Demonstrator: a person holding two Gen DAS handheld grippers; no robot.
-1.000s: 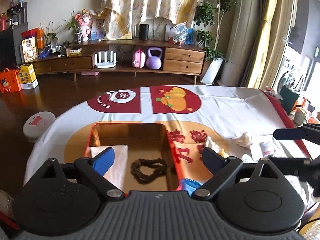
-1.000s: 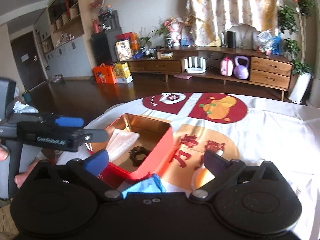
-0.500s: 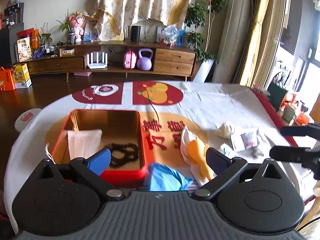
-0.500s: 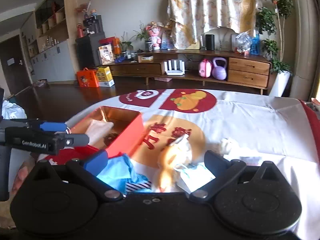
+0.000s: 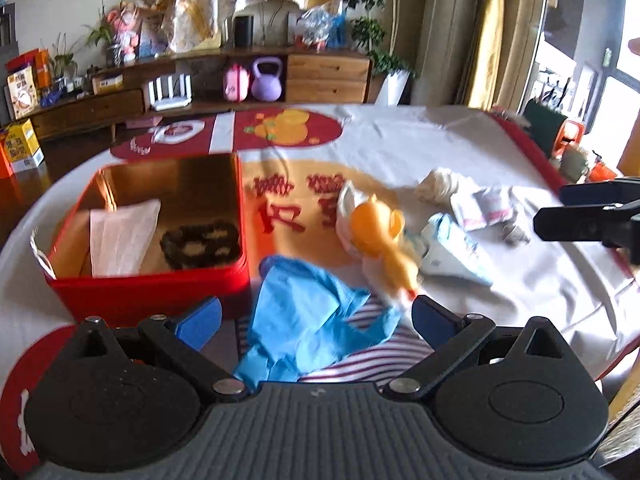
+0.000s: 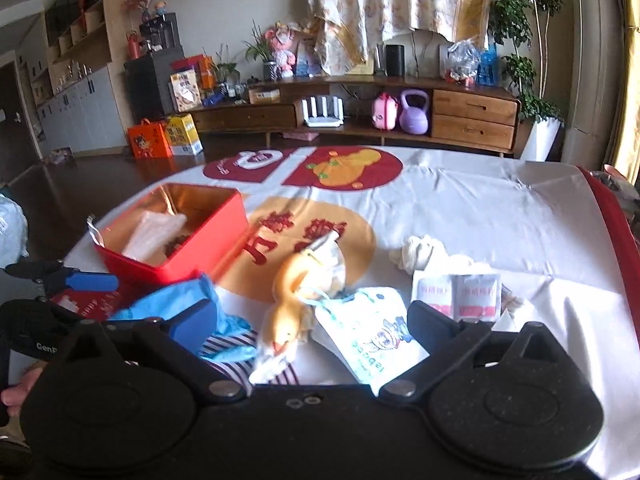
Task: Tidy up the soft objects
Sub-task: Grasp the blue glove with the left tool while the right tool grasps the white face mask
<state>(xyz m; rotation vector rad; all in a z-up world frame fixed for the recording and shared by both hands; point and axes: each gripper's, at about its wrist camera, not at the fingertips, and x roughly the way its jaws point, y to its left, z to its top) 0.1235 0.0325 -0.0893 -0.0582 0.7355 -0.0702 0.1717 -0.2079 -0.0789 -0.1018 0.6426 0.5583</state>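
at the far left of the counter [image 5: 440, 148], which wears a white cloth printed in red and orange, stands a red tin [image 5: 152, 284] with a gold inside. it holds a folded white cloth [image 5: 122, 240] leaning against its left part and a dark ring-shaped hair tie [image 5: 200, 242] lying flat to the right of that cloth (nothing else shows in the tin).

just right of the tin, outside it, a crumpled blue glove [image 5: 304, 320] lies on a striped cloth [image 5: 372, 348]. the left gripper [image 5: 316, 316] hangs above the glove with its jaws spread wide, having just been opening; the glove lies in the gap but the pads do not press on it.

next comes an orange plush toy [image 5: 380, 240] on its side, then a white pouch with blue print [image 5: 452, 248]. the right gripper [image 6: 314, 320] hovers over these two, jaws apart and gripping nothing.

further right lie a knotted cream cloth [image 5: 440, 184] and two small white packets [image 6: 458, 294] side by side, all loose on the counter and well apart from the tin.
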